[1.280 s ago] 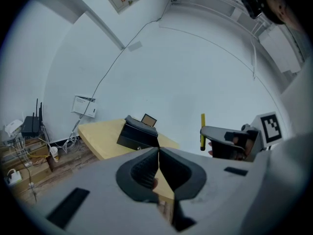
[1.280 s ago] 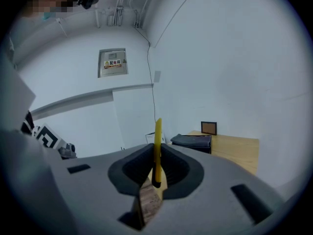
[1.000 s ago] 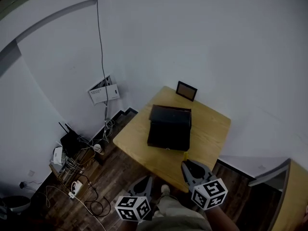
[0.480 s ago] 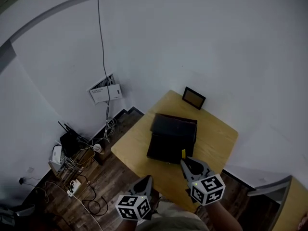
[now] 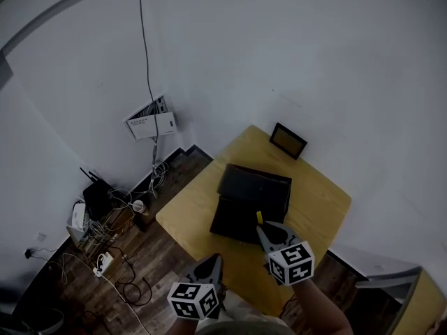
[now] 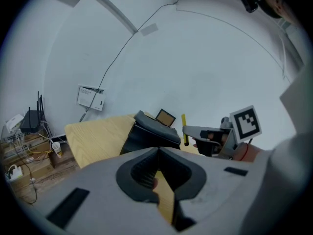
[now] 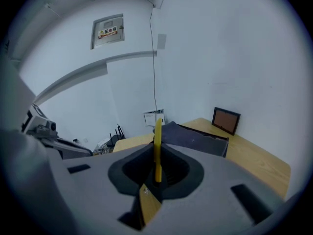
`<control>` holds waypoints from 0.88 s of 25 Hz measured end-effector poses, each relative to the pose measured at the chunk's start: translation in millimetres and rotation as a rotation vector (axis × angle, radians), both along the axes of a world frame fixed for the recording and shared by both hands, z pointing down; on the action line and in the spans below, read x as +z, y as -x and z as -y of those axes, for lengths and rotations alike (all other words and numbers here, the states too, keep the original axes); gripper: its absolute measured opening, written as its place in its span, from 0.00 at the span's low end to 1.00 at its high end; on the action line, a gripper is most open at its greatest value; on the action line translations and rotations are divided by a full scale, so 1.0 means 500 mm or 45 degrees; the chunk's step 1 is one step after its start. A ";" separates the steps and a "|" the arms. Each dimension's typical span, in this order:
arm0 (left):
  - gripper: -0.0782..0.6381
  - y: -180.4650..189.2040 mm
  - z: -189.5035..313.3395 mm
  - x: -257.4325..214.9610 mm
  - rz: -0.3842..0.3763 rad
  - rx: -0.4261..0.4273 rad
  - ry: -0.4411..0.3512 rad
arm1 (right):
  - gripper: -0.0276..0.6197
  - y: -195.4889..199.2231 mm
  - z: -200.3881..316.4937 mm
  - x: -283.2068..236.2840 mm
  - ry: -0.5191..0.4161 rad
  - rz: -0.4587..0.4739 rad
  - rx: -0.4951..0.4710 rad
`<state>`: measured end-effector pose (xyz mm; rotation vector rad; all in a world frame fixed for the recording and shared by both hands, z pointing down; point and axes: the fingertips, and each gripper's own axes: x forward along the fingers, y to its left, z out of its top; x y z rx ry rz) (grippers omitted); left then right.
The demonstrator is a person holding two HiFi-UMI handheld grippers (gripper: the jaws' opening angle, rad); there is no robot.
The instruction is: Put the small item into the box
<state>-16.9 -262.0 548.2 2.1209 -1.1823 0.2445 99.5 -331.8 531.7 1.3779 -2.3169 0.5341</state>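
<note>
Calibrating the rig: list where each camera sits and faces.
Head view: on the person's head, steeply down at table and box; left gripper and right gripper show.
Left gripper view: on the left gripper, along its shut jaws toward the box; right gripper shows.
Right gripper view: on the right gripper, along jaws clamping the yellow item, toward the box.
All share the box and picture frame.

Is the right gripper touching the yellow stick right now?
Touching. The right gripper view shows the right gripper with its jaws closed on the lower end of the yellow stick, which stands upright between them with no gap on either side.
</note>
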 end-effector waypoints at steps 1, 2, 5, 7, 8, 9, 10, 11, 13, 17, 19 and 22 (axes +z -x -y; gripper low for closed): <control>0.11 -0.002 0.004 0.005 0.002 0.001 0.003 | 0.10 0.002 0.008 0.014 0.015 -0.016 -0.015; 0.12 -0.003 0.008 0.008 0.005 0.002 0.007 | 0.10 0.004 0.017 0.029 0.031 -0.033 -0.031; 0.11 -0.009 0.020 0.016 0.001 -0.007 0.021 | 0.10 0.008 0.044 0.074 0.083 -0.086 -0.073; 0.11 -0.012 0.024 0.023 -0.004 -0.014 0.033 | 0.10 0.011 0.056 0.104 0.126 -0.120 -0.100; 0.11 -0.013 0.025 0.026 -0.005 -0.016 0.038 | 0.10 0.013 0.061 0.119 0.147 -0.138 -0.115; 0.11 -0.014 0.026 0.029 -0.005 -0.018 0.043 | 0.10 0.015 0.066 0.133 0.167 -0.155 -0.132; 0.11 -0.015 0.028 0.032 -0.004 -0.018 0.048 | 0.10 0.018 0.070 0.147 0.188 -0.172 -0.150; 0.11 -0.016 0.030 0.035 -0.002 -0.017 0.052 | 0.10 0.021 0.075 0.160 0.209 -0.187 -0.169; 0.11 -0.016 0.034 0.040 0.002 -0.018 0.058 | 0.10 0.026 0.083 0.186 0.251 -0.219 -0.203; 0.11 -0.009 0.038 0.049 0.006 -0.031 0.075 | 0.10 0.036 0.091 0.230 0.334 -0.284 -0.256; 0.11 -0.007 0.040 0.054 0.010 -0.036 0.083 | 0.10 0.040 0.096 0.251 0.367 -0.314 -0.271; 0.11 -0.007 0.045 0.057 0.011 -0.038 0.085 | 0.10 0.046 0.103 0.280 0.399 -0.350 -0.296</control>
